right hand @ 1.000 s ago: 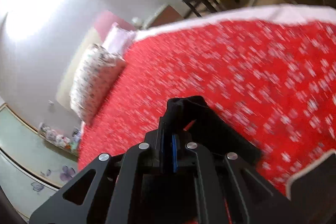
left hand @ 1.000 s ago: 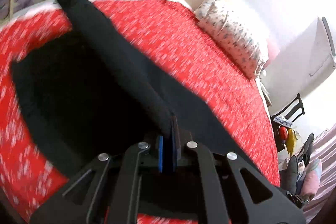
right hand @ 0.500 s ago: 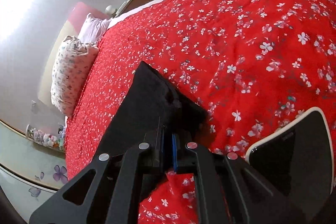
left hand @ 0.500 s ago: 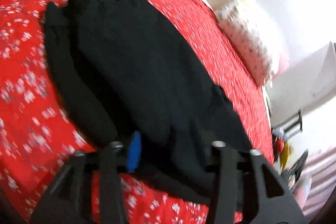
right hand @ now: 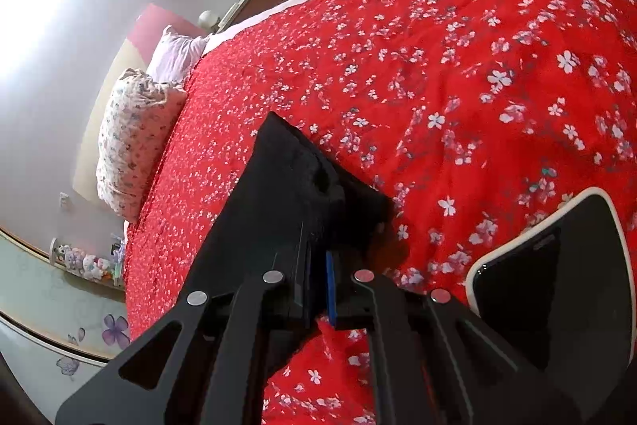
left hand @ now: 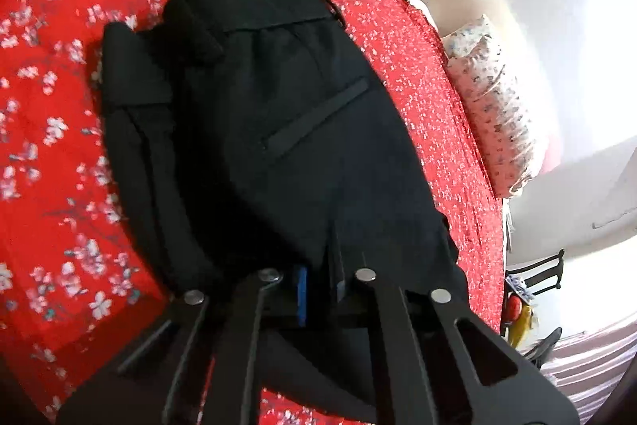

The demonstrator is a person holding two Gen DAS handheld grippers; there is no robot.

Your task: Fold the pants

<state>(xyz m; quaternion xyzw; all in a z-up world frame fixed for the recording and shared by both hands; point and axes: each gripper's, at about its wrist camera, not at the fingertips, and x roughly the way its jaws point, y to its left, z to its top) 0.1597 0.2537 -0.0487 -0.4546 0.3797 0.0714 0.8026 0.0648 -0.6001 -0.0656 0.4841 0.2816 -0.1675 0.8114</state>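
1. The black pants (left hand: 286, 146) lie folded over on the bed, spreading ahead of the left gripper (left hand: 318, 289).
2. Waistband at the far end; a slanted welt pocket faces up.
3. Ahead of the right gripper (right hand: 322, 285), a flat black fabric edge (right hand: 286, 186) reaches between its fingers.
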